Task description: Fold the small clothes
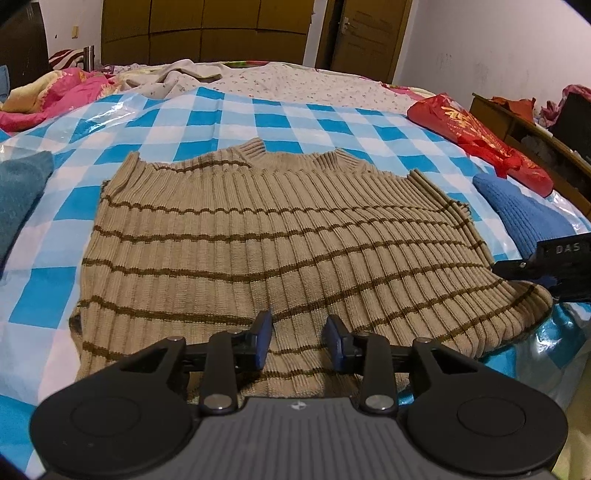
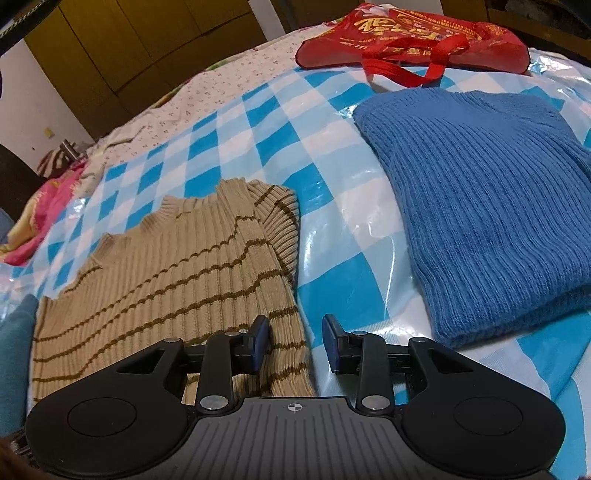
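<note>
A tan ribbed sweater with thin brown stripes (image 1: pixel 258 240) lies flat on the blue-and-white checked sheet (image 1: pixel 240 118), collar at the far side. My left gripper (image 1: pixel 298 332) hovers low over its near hem, jaws apart, with only flat knit showing between the blue pads. In the right wrist view the sweater (image 2: pixel 166 277) fills the lower left. My right gripper (image 2: pixel 295 332) stands open across the sweater's right edge, its left pad (image 2: pixel 260 339) over the knit and its right pad over the sheet. The right gripper's black body (image 1: pixel 554 258) shows at the sweater's right side.
A folded blue knit (image 2: pixel 480 203) lies to the right of the sweater, a red bag (image 2: pixel 406 29) beyond it. A teal garment (image 1: pixel 22 192) sits at the left. A pink quilt (image 1: pixel 55 96) and rumpled bedding lie at the back. A wooden cabinet (image 1: pixel 535 140) stands right of the bed.
</note>
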Available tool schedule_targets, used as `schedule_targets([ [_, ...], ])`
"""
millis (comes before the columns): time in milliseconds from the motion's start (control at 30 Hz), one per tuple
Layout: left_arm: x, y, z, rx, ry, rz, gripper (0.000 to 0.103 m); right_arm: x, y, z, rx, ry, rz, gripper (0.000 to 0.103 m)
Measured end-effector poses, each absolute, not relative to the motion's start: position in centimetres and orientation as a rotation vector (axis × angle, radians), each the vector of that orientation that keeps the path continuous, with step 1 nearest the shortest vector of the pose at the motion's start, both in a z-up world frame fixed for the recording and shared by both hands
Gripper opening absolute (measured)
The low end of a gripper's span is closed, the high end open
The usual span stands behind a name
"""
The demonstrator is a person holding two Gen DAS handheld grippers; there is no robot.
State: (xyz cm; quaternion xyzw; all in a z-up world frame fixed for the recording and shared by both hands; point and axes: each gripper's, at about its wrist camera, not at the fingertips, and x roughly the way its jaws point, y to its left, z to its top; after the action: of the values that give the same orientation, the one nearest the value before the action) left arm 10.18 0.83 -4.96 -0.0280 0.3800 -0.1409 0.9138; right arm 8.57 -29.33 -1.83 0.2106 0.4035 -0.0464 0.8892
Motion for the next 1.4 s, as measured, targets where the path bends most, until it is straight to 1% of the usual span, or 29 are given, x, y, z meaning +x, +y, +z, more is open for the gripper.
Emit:
schedule_targets([
  [100, 10.1, 0.7, -5.0, -0.050, 0.782, -0.287, 0.045, 8.3, -29.6, -1.8, 0.456, 0.835, -0.067, 0.036],
  [367, 10.1, 0.7, -5.0, -0.045, 0.782, -0.286, 0.046, 7.9, -30.7, -1.9, 0.553, 0.823, -0.033, 0.038],
  [467, 10.1, 0.6, -5.0, -0.046, 0.782, -0.286, 0.046, 7.9, -30.8, -2.0, 0.567, 0.822, -0.024, 0.042],
  [1200, 10.0, 0.6, -5.1, -0.042, 0.782, -0.287, 0.048, 8.0, -30.9, -2.0, 0.555, 0.821, -0.042, 0.042],
  [1400, 9.9, 0.4, -5.1, -0.035, 0.781, -0.291, 0.050, 8.1, -31.0, -2.2, 0.553, 0.828, -0.033, 0.043],
])
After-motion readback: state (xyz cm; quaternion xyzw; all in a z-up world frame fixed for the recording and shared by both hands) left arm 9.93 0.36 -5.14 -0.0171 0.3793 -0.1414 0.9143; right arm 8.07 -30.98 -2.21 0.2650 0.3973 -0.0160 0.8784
